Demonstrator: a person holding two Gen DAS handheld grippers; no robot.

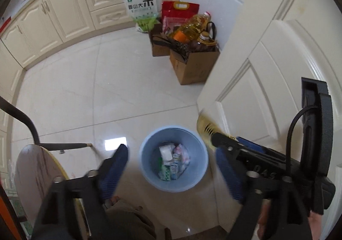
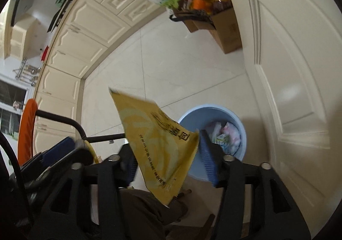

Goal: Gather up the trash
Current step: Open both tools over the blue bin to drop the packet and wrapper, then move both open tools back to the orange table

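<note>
A light blue bin (image 1: 173,158) stands on the tiled floor with several wrappers (image 1: 173,161) inside; it also shows in the right wrist view (image 2: 213,133). My left gripper (image 1: 172,167) is open and empty, high above the bin. My right gripper (image 2: 165,154) has its jaws spread wide, and a flat yellow wrapper (image 2: 156,139) sits between them, touching the right finger (image 2: 207,154); whether it is gripped is unclear. The right gripper shows at the right of the left wrist view (image 1: 224,143), with a blurred part of the yellow wrapper (image 1: 205,127) beside it.
A white panelled door (image 1: 267,69) stands just right of the bin. Cardboard boxes (image 1: 192,64) with oil bottles and rice bags sit by the far wall. Cream cabinets (image 1: 53,15) line the left. A chair with a black frame (image 1: 32,131) is at the left.
</note>
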